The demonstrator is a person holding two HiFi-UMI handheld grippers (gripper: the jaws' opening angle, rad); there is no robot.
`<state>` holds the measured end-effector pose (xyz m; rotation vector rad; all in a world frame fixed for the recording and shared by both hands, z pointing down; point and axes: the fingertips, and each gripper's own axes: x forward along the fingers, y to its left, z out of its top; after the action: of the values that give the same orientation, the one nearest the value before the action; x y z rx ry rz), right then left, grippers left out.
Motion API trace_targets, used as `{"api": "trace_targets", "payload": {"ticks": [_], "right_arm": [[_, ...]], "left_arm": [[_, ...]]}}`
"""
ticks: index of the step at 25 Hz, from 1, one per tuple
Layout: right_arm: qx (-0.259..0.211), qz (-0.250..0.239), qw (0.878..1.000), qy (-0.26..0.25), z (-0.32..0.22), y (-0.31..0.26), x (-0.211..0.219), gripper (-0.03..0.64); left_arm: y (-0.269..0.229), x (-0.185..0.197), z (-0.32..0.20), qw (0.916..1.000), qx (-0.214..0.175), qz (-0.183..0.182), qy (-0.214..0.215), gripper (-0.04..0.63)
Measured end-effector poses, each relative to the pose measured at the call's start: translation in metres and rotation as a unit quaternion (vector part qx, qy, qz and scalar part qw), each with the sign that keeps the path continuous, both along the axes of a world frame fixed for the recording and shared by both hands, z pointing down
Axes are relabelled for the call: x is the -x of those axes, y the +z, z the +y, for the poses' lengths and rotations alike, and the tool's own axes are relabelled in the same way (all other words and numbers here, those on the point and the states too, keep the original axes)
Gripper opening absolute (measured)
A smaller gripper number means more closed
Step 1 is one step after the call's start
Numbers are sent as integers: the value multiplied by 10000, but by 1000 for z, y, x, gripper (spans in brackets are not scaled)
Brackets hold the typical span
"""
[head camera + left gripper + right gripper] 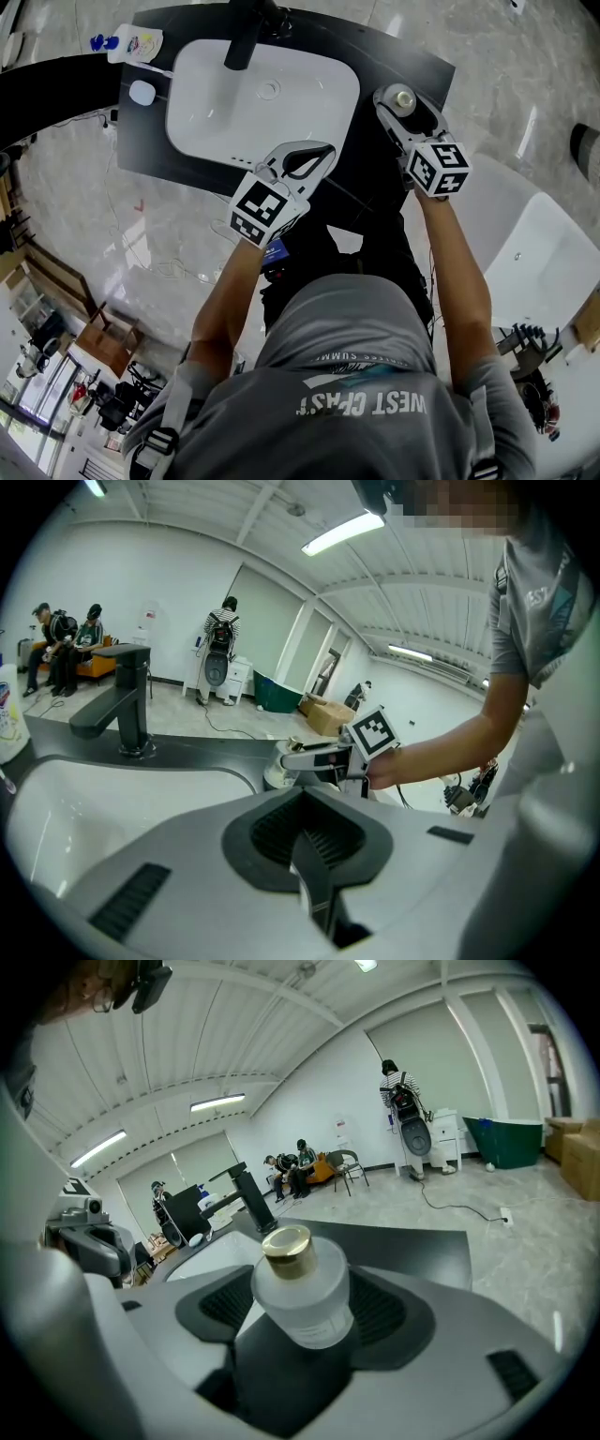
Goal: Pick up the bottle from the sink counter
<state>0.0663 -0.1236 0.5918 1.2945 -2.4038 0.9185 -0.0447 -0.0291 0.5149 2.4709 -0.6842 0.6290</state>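
A frosted glass bottle (405, 96) with a gold cap stands between the jaws of my right gripper (399, 97) at the right end of the black sink counter (394, 52). In the right gripper view the bottle (302, 1302) fills the gap between the ribbed pads, and my right gripper (302, 1283) is shut on it. I cannot tell whether the bottle rests on the counter. My left gripper (324, 154) hovers over the near right rim of the white basin (309, 94), shut and holding nothing. The left gripper view shows the right gripper on the bottle (275, 776) beyond my own left gripper (305, 841).
A black faucet (246, 37) stands at the back of the basin. A white plastic bottle with a blue cap (131, 44) and a small white dish (142, 93) sit at the counter's left end. A white fixture (534, 244) stands to the right, on the floor. People are far across the room.
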Motion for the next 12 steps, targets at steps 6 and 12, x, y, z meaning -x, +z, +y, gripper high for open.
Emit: {"api": "trace_targets", "payload": {"ticks": [6, 12], "right_arm": [[78, -95, 9998, 128, 2, 1, -1, 321], [154, -182, 9994, 243, 12, -1, -4, 321]], "left_arm": [[-2, 2, 2, 10000, -37, 7, 27, 2], [-5, 3, 7, 10000, -77, -10, 29, 2]]}}
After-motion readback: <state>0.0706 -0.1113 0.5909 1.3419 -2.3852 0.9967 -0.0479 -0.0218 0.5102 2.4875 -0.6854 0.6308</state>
